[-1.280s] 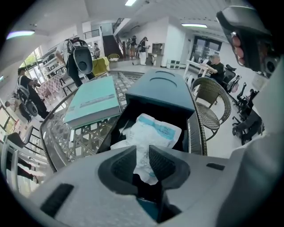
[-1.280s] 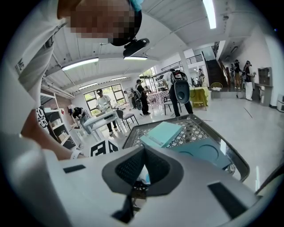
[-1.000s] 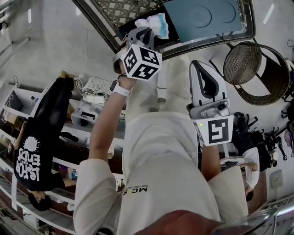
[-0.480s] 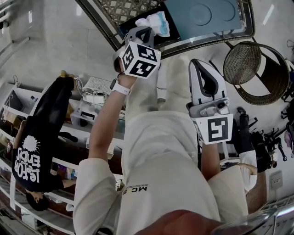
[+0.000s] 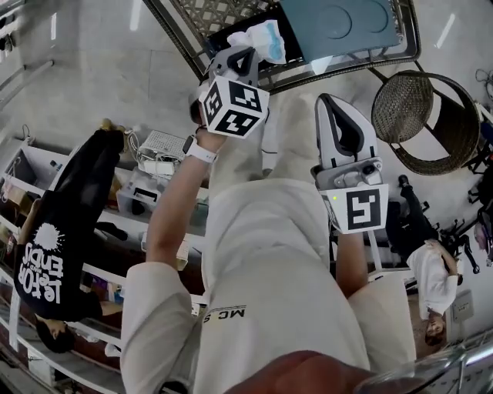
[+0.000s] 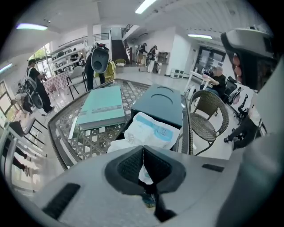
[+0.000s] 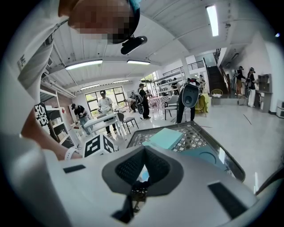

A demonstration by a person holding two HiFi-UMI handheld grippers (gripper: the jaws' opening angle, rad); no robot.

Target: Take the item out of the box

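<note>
A white packet with blue print hangs over the dark open box on the lattice glass table. My left gripper is shut on the packet's near edge. In the left gripper view the packet spreads out just past the closed tips of the left gripper, and white film shows between the pads. The box's blue-grey lid lies behind it. My right gripper hovers to the right, nearer the body, shut and holding nothing. The right gripper view shows that right gripper with its jaws closed.
A pale teal flat box lies on the table left of the lid. A wicker chair stands to the right of the table. A person in a black shirt is at the left by shelves, and another person at the lower right.
The left gripper has drifted slightly up and right with the packet. The person at the lower right has walked further into view. The right gripper has barely moved.
</note>
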